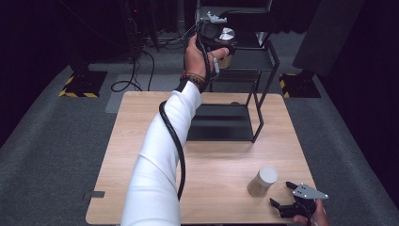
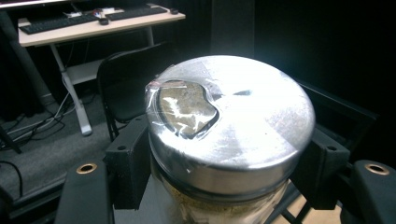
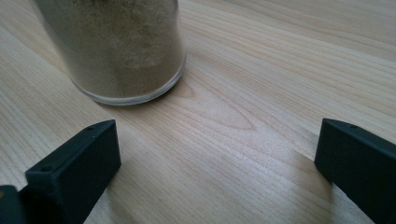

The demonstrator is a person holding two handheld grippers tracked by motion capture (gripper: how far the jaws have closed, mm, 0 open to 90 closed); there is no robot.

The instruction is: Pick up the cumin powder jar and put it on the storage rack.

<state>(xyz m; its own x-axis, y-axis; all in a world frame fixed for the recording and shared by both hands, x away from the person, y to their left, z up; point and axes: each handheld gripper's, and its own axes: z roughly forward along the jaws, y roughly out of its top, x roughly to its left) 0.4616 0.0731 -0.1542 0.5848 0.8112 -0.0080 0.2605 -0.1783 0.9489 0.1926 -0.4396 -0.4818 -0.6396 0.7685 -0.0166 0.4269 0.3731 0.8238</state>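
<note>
My left gripper (image 1: 221, 42) is raised at the far side of the table, by the upper level of a black wire rack (image 1: 260, 101). It is shut on a glass jar of tan powder with a silver lid (image 1: 227, 34). In the left gripper view the jar (image 2: 233, 121) sits between the black jaws of the left gripper (image 2: 226, 172), and clear tape covers an opening in its lid. My right gripper (image 1: 280, 193) rests open at the table's near right corner. A second jar of tan powder (image 1: 263, 181) stands just left of it. In the right gripper view that second jar (image 3: 116, 46) is ahead and left of the right gripper (image 3: 215, 158), apart from the jaws.
The rack stands on the far half of the wooden table (image 1: 221, 160), with a dark lower shelf (image 1: 219, 122). A white sleeve and a black cable (image 1: 176, 141) cross the table's middle. A desk with keyboards (image 2: 93, 23) and a black chair (image 2: 126, 84) are beyond.
</note>
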